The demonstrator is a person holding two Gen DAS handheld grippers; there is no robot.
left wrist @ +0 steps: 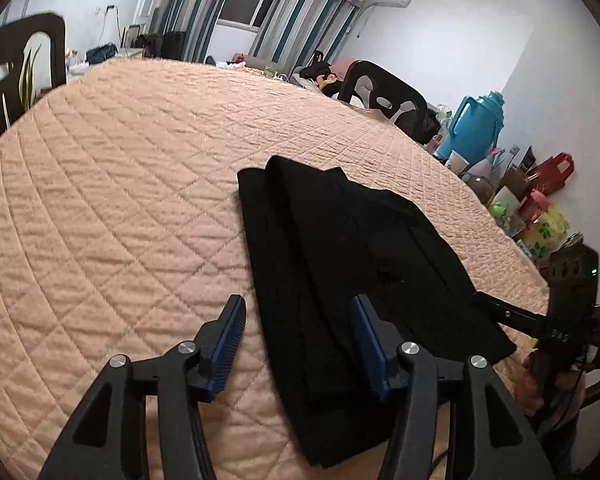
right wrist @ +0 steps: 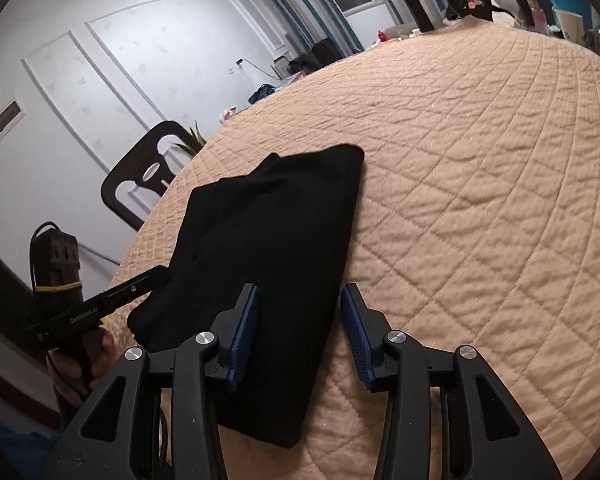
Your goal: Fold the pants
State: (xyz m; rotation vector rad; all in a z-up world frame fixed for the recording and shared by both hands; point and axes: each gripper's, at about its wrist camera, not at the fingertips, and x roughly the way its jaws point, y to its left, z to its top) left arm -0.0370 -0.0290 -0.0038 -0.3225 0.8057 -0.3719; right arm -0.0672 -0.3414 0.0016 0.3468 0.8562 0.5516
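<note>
The black pants (left wrist: 340, 264) lie folded in a long stack on the peach quilted table cover (left wrist: 120, 184). My left gripper (left wrist: 298, 312) is open, low over the near left edge of the stack, one blue pad on each side of that edge. In the right wrist view the pants (right wrist: 268, 240) lie the same way, and my right gripper (right wrist: 300, 300) is open over their near right edge. Each view shows the other gripper at the stack's far side: the right one (left wrist: 516, 314) and the left one (right wrist: 132, 292).
Dark chairs (left wrist: 380, 92) stand around the table. A blue thermos (left wrist: 476, 124), cups and bags crowd the right side past the table edge. A chair (right wrist: 144, 176) and a plant stand at the left edge in the right wrist view.
</note>
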